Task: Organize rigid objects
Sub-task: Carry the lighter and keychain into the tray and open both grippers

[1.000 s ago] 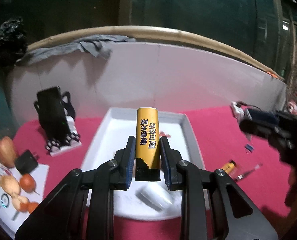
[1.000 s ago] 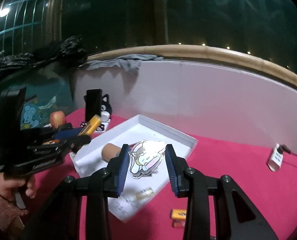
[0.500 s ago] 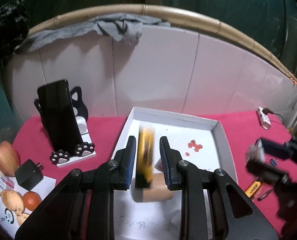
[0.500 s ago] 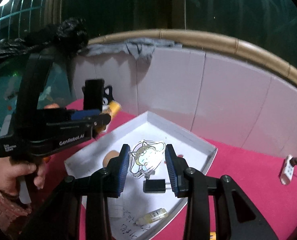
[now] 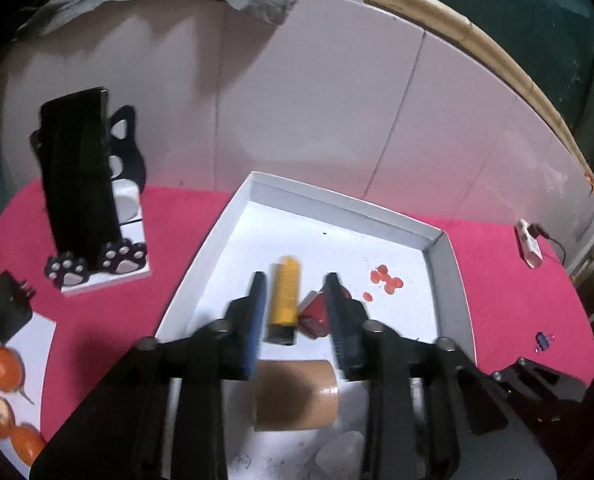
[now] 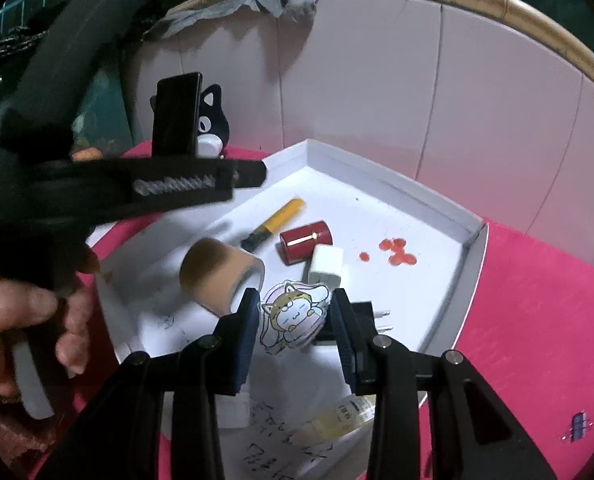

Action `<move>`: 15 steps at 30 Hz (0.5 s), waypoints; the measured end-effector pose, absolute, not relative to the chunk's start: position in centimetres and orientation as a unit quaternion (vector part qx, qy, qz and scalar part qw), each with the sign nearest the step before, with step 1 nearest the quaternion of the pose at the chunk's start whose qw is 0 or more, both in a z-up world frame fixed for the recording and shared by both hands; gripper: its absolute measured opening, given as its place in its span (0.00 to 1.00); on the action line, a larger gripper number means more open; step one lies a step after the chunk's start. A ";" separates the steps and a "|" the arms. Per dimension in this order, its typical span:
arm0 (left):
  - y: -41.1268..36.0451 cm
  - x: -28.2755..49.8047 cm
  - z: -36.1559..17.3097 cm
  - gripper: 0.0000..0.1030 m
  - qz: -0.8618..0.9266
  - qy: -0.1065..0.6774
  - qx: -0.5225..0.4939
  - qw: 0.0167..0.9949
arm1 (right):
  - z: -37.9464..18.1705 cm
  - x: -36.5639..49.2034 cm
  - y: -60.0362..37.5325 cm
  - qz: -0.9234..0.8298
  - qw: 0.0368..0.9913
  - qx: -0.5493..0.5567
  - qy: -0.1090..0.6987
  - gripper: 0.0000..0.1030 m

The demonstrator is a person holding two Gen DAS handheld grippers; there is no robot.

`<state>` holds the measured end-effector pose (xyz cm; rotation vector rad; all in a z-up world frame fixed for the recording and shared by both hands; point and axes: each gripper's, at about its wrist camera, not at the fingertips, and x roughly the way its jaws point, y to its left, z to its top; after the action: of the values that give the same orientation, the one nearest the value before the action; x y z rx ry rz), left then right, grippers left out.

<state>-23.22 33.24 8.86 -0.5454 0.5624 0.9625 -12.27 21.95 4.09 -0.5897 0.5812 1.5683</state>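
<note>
A white tray [image 5: 337,206] sits on the red cloth; it also shows in the right wrist view [image 6: 473,236]. My left gripper [image 5: 297,308] is open above the tray. The yellow lighter [image 5: 284,300] lies loose on the tray floor between its fingers, also seen in the right wrist view [image 6: 275,224]. My right gripper [image 6: 293,320] is shut on a cartoon cat sticker [image 6: 293,316], held just above the tray. A brown tape roll [image 6: 221,276], a red cylinder [image 6: 305,240] and a white charger [image 6: 325,266] lie in the tray.
A black phone on a cat stand [image 5: 81,184] stands left of the tray. A black plug [image 5: 5,306] and fruit on paper [image 5: 1,368] lie at far left. A white adapter [image 5: 529,240] lies at right. A small bottle [image 6: 341,416] lies at the tray's front.
My left gripper opened and let go of the yellow lighter, which now lies in the tray. My right gripper moved lower over the tray with the sticker.
</note>
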 end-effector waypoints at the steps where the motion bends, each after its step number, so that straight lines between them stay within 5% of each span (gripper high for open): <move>1: 33.0 -23.5 8.9 0.75 0.460 0.260 -0.255 0.810 | 3.9 -12.2 21.8 0.683 0.635 -0.257 0.254 0.63; 2: 32.6 -23.8 8.9 0.84 0.469 0.254 -0.253 0.807 | 3.7 -12.2 21.6 0.681 0.638 -0.255 0.253 0.82; 6: 31.1 -25.1 9.2 0.90 0.502 0.233 -0.247 0.795 | 3.7 -11.9 20.4 0.680 0.644 -0.245 0.251 0.88; 7: 30.7 -25.3 9.3 0.99 0.506 0.230 -0.246 0.794 | 3.8 -11.8 19.9 0.679 0.647 -0.241 0.250 0.91; 8: 30.1 -25.4 9.4 1.00 0.513 0.228 -0.242 0.792 | 3.9 -11.7 19.6 0.679 0.649 -0.238 0.248 1.00; 15: 27.2 -25.7 10.7 1.00 0.521 0.213 -0.218 0.798 | 6.1 -10.5 16.2 0.674 0.672 -0.205 0.230 1.00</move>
<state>-25.70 27.16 10.73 -0.4669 0.4566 1.1177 -10.53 16.23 6.11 -0.4621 0.5171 1.5173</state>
